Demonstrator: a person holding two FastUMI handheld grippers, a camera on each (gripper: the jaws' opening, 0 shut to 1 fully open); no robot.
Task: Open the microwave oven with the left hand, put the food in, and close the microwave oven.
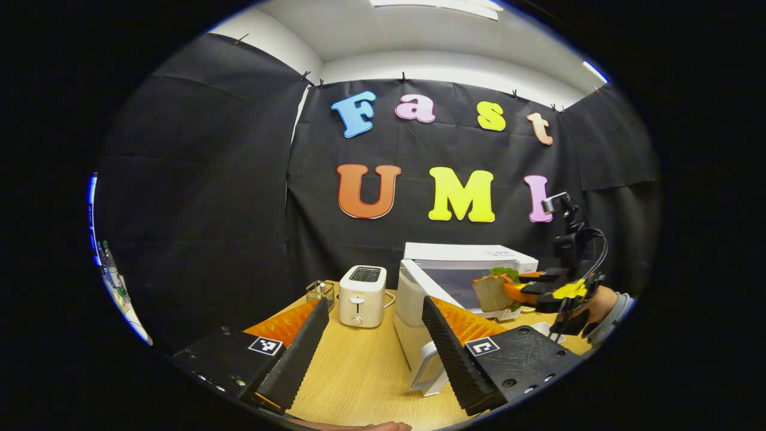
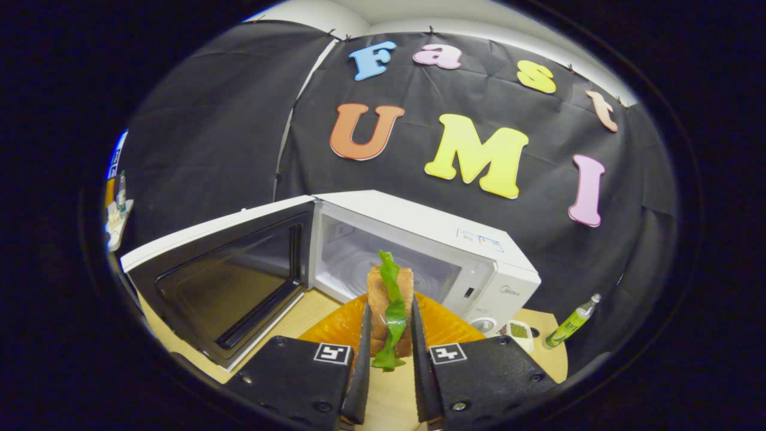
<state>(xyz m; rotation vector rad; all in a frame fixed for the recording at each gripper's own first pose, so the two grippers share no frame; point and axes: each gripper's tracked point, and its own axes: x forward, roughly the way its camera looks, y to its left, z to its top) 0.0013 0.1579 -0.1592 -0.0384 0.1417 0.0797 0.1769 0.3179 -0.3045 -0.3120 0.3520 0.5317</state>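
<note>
My right gripper [image 2: 388,350] pinches the sandwich [image 2: 390,305] before the open microwave [image 2: 419,233], label unreadable; my left gripper [image 1: 374,335] spread.

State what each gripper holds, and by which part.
The right gripper clamps the sandwich by its two flat bread faces. The left gripper is open and holds nothing.

Lighting evenly from ceiling panels [image 1: 437,6], staying sharp centrally, bending strongly at fisheye edges, glaring faintly off the microwave [image 2: 419,239].
</note>
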